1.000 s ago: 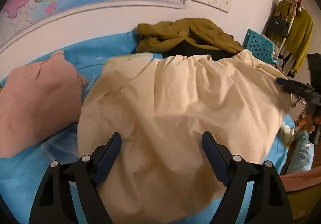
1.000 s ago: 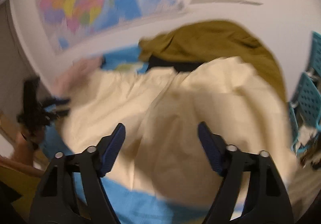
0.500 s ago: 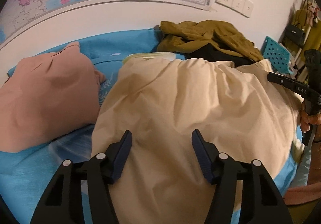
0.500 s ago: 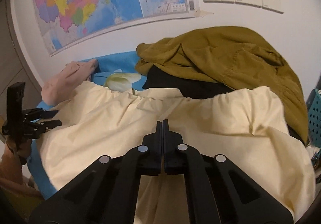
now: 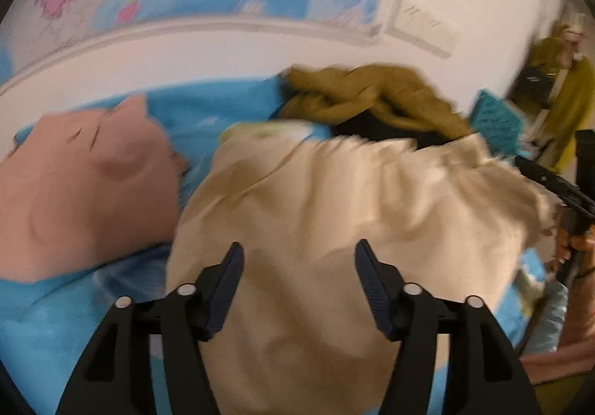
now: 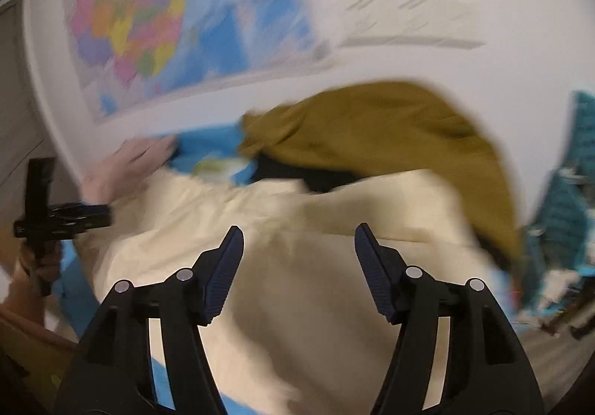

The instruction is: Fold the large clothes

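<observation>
Blue bedsheet (image 5: 208,110) is carrying a cream cotton garment (image 5: 334,214), lying rumpled and seemingly unfolded; left gripper (image 5: 299,279) and right gripper (image 6: 299,262) have just been opening, jaws apart, nothing between them.

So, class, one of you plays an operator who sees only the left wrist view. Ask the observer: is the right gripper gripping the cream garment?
Observer: No. The right gripper is open. Its jaws have just been opening, and nothing is between them above the cream garment.
Operator: How far does the olive garment extend?
Observer: In the right wrist view, the olive garment drapes down along the cream garment's right side.
Operator: What's left of the map?
Observer: A grey panel stands left of the wall map.
</observation>
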Motion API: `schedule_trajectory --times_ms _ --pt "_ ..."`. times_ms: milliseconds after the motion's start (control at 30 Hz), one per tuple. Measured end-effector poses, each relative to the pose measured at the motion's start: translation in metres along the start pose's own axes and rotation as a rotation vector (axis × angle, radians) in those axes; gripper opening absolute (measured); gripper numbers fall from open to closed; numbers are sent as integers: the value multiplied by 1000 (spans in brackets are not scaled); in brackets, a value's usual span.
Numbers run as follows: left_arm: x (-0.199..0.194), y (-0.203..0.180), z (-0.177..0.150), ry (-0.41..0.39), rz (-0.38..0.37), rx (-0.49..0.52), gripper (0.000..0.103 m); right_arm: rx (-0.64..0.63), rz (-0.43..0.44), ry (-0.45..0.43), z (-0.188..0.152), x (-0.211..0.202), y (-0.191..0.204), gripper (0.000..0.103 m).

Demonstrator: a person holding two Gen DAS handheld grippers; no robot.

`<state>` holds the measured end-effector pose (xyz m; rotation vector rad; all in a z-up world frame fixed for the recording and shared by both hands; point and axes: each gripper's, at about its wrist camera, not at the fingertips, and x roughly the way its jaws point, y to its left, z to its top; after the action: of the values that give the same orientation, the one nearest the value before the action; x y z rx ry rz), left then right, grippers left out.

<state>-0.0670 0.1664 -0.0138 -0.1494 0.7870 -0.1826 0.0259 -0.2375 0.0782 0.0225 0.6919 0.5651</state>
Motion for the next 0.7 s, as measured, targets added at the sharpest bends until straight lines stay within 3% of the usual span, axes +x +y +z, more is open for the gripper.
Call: schedule_trajectory --times_ms 67,167,200,233,267,333,367,433,567,633,700 --pt "-5 -12 0 -9 -57 44 69 43 -117 -6 -12 -25 -28 79" --pt "9 -29 -6 40 -87 99 71 177 -152 48 -38 -29 -69 78" --pt "15 -32 -8 60 -86 101 71 221 -120 90 -49 -23 -81 73" --pt "26 -34 -11 96 -76 97 70 251 -98 117 -59 -17 -90 59" --pt "33 -34 -13 116 -66 96 64 270 -79 131 -65 -11 -94 36" --pt "47 -30 -17 149 -47 84 56 295 -48 124 -67 -6 -98 13" --pt "51 -26 -17 151 -26 67 41 295 -49 96 -59 -8 -99 9" --pt "56 -18 -18 160 26 45 30 256 -63 9 -33 -20 -96 7" --pt "58 -11 -20 154 45 19 23 199 -84 -70 -2 -20 -97 7" --pt "59 -12 -24 148 68 24 22 199 -126 8 -8 8 -106 7" --pt "59 -9 -23 146 77 12 17 253 -112 113 -25 33 -120 11"
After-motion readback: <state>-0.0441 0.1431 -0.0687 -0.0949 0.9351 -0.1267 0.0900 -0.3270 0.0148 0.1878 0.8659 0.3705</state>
